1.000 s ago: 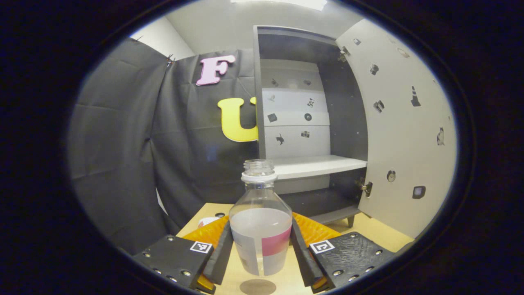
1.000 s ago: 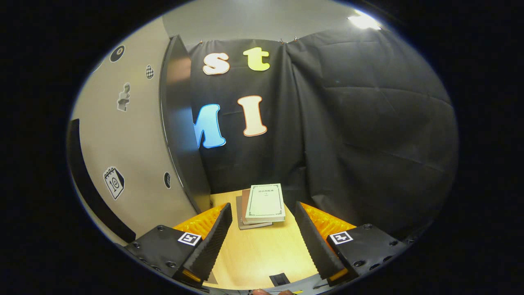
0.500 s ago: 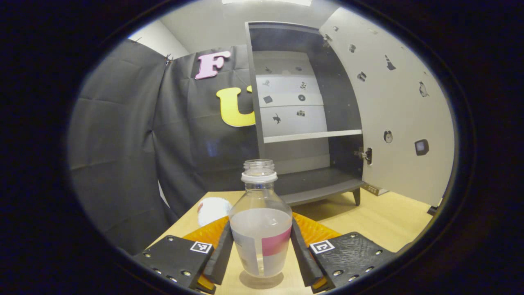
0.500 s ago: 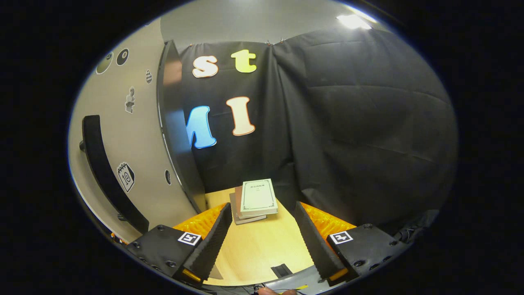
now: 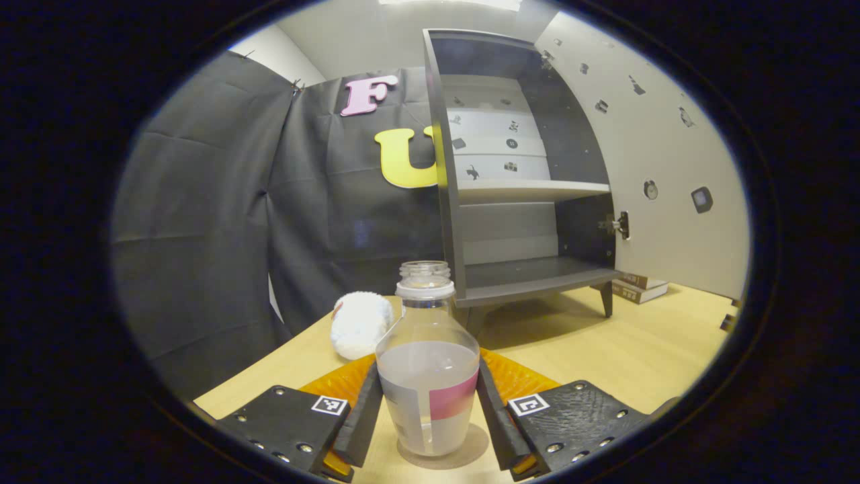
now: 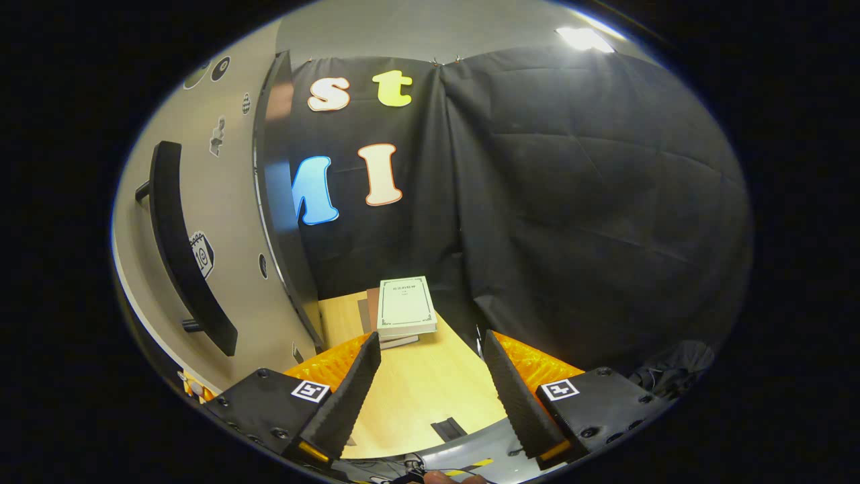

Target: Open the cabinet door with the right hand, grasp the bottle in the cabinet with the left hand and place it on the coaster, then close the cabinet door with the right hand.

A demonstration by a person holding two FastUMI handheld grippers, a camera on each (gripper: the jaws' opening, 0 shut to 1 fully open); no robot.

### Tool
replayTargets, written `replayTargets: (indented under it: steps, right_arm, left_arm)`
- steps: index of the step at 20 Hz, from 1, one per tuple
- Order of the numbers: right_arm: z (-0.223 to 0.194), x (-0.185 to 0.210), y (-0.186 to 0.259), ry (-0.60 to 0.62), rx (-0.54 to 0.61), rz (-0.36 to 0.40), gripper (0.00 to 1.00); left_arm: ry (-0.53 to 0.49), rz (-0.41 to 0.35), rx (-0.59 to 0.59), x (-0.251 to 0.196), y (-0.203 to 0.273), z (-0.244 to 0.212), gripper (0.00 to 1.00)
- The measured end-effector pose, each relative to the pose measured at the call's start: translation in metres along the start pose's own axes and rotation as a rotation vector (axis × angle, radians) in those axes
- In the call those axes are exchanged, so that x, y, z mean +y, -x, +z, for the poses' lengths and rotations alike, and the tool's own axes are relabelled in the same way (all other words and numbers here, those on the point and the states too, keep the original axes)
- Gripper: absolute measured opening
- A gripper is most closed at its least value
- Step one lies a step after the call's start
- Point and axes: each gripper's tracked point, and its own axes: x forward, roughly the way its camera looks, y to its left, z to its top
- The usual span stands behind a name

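A: What is the left hand-held gripper doing?

B: It is pinching a clear plastic bottle with a pink and white label and no cap. One black pad presses on each side of the bottle. There is cloudy water inside.

A: Where does the bottle stand?

B: Right between the fingers, on a round brown coaster on the light wooden worktop. Just the rim of the coaster peeks out under the bottle. I cannot tell if the bottle's bottom is touching it or is just above it.

A: What is past the bottle?

B: The dark grey cabinet with a white shelf is ahead and a bit to the right. Its pale cabinet door with small stickers is swung wide open on the right. A fluffy white ball sits ahead to the left. Its far side is hidden.

A: And the right hand-held gripper?

B: Its fingers are spread wide with nothing between them. The door's outside face is on its left, with a long black handle. The door's lower part is cut off at the edge.

A: Anything else?

B: A stack of books with a pale green cover on top lies ahead on the worktop. The books underneath are mostly hidden. The writing on the cover is too small to make out.
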Motion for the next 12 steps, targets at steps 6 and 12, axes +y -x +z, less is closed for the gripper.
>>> replayTargets:
  steps: [6,12]
  right_arm:
    - [-0.014,-0.004,0.003,-0.011,0.033,-0.035,0.98]
    - [-0.026,-0.004,0.006,-0.065,0.061,-0.033,0.98]
  left_arm:
    - [0.031,0.003,-0.020,-0.004,-0.008,-0.011,0.70]
    - [0.083,0.009,0.022,0.000,-0.001,-0.031,0.74]
